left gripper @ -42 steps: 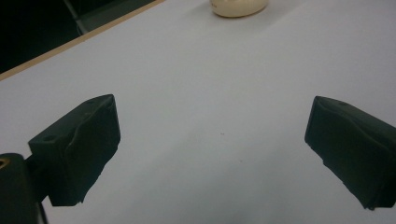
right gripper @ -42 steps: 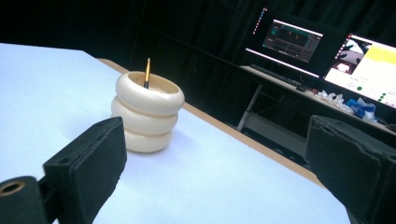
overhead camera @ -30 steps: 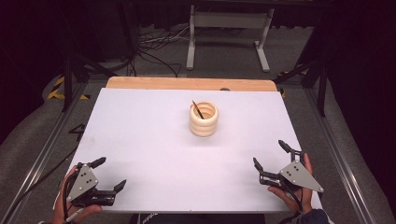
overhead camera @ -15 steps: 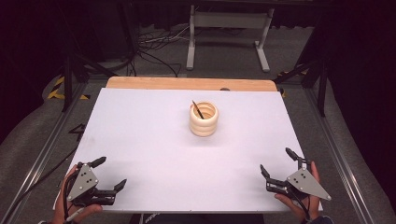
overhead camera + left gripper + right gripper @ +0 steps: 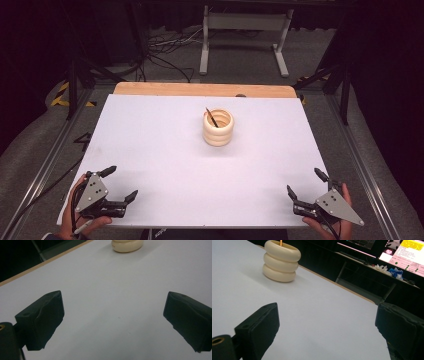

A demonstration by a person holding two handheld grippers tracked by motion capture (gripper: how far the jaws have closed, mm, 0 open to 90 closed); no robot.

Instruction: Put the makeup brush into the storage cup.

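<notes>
A cream ribbed holder (image 5: 218, 128) made of stacked rings stands upright on the white table (image 5: 165, 150), back of centre, with a thin dark stick (image 5: 212, 117) leaning inside it. The holder's base (image 5: 127, 245) shows at the top of the left gripper view, and the holder (image 5: 281, 261) sits at upper left in the right gripper view. My left gripper (image 5: 120, 183) rests open near the front left corner, held by a hand. My right gripper (image 5: 306, 183) is open near the front right corner. Nothing lies between either pair of jaws.
A bare wooden strip (image 5: 200, 90) runs along the table's far edge. Beyond it are a metal stand (image 5: 245, 30) and cables (image 5: 165, 45) on the floor. A lit monitor (image 5: 404, 253) glows at upper right in the right gripper view.
My right gripper has drawn back toward the front right corner of the table. The left gripper and the holder have stayed put.
</notes>
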